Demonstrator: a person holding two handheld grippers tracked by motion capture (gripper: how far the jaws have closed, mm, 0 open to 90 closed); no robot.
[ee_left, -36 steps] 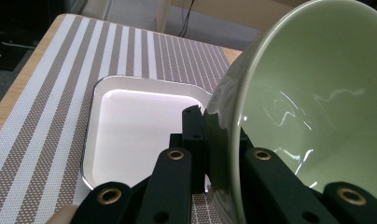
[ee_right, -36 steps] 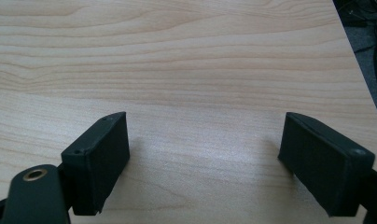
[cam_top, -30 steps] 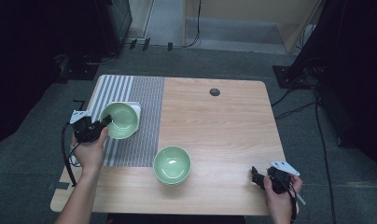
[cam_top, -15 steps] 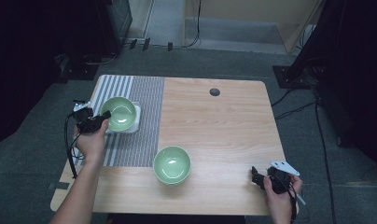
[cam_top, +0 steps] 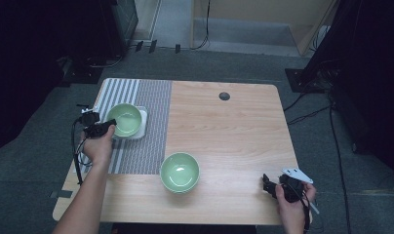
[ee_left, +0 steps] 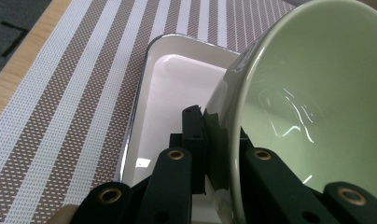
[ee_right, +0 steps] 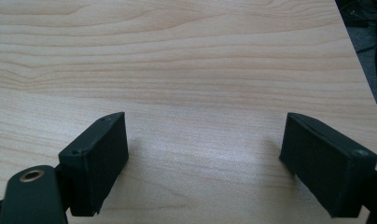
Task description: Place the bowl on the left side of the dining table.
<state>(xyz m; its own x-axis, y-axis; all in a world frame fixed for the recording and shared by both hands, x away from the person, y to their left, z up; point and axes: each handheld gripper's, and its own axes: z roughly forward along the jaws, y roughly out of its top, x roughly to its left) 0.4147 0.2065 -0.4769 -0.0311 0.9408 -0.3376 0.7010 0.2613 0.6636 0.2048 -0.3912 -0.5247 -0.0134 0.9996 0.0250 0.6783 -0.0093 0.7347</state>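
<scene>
A pale green bowl (cam_top: pixel 124 119) is over a white rectangular tray (cam_top: pixel 143 122) on the striped placemat (cam_top: pixel 151 146) at the table's left. My left gripper (cam_top: pixel 101 128) is shut on that bowl's near-left rim. In the left gripper view the jaws pinch the bowl (ee_left: pixel 317 93) wall, one inside and one outside, with the tray (ee_left: pixel 177 84) floor underneath; I cannot tell whether the bowl rests on it. A second green bowl (cam_top: pixel 179 171) stands on the bare wood near the front middle. My right gripper (cam_top: pixel 269 187) hovers open at the front right, and nothing lies between its jaws (ee_right: pixel 203 158).
A small dark round hole (cam_top: pixel 224 96) marks the far side of the wooden table (cam_top: pixel 234 131). The left gripper's cable (cam_top: pixel 78 151) hangs over the left edge. Dark floor and black stands surround the table.
The left gripper has carried the bowl slightly away from the person, over the tray. The right gripper and the second bowl have not moved.
</scene>
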